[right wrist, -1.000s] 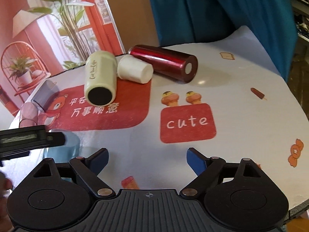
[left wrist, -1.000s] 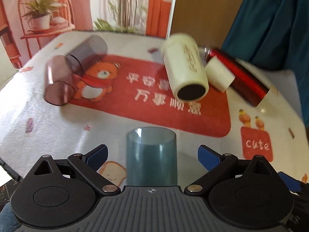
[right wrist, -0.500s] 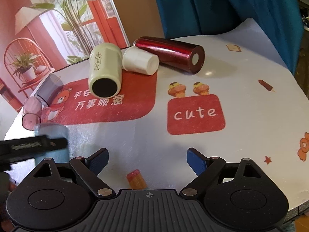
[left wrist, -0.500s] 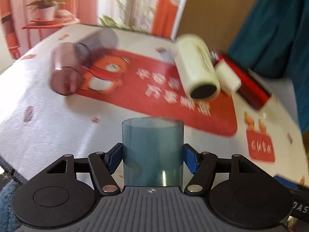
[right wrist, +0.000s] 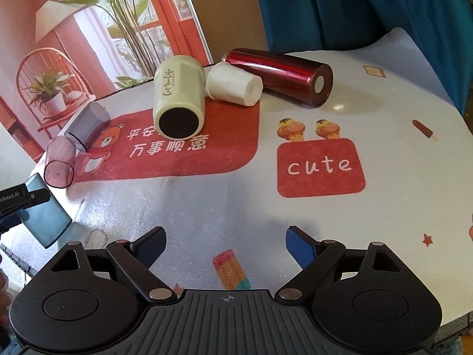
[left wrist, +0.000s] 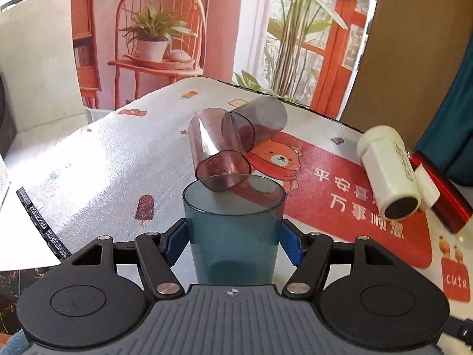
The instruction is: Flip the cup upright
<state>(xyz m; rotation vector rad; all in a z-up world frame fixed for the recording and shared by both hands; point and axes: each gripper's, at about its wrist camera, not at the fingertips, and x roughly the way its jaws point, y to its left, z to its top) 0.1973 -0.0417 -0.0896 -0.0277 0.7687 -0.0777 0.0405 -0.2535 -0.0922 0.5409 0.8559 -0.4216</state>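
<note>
My left gripper [left wrist: 233,236] is shut on a translucent blue cup [left wrist: 233,230], its blue pads [left wrist: 174,241] pressed to both sides. In the right wrist view the blue cup [right wrist: 47,222] hangs tilted and lifted at the table's left edge. My right gripper [right wrist: 224,244] is open and empty above the table's front. Other cups lie on their sides: a pink cup [left wrist: 215,153], a grey-purple cup [left wrist: 257,118], a cream cup [right wrist: 179,100], a small white cup [right wrist: 233,84] and a dark red cup [right wrist: 280,75].
The round table [right wrist: 207,207] has a printed cloth with a red bear mat [right wrist: 177,151] and a red "cute" patch [right wrist: 320,167]. A printed backdrop [left wrist: 177,29] stands behind; a blue curtain [right wrist: 369,9] hangs at back right. The table edge [left wrist: 38,216] is close on the left.
My left gripper closed on the blue cup, lifted it and tilted it while swinging left. My right gripper stayed open and barely moved.
</note>
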